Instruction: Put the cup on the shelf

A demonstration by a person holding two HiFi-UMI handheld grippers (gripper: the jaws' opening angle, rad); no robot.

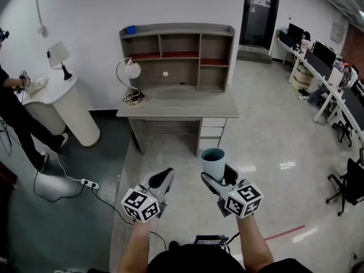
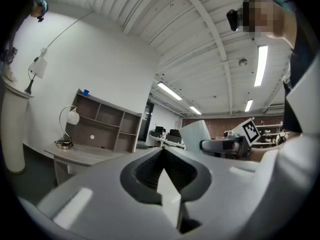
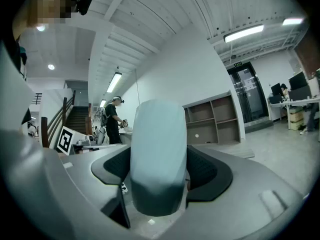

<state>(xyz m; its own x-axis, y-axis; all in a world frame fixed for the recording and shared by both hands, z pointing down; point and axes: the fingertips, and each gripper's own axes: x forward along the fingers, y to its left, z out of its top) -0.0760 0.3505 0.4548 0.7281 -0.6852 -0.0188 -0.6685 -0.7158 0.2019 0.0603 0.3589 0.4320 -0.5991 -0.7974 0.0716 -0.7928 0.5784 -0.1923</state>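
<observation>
Cup [image 1: 212, 160] stands upright, clamped in right tongs [image 1: 217, 175].

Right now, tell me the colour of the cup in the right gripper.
The cup is pale blue-grey; it shows best in the right gripper view.

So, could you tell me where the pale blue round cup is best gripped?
By the lower wall of the pale blue round cup, from the side, jaws level: it is upright, rim up, as the right gripper holds it.
</observation>
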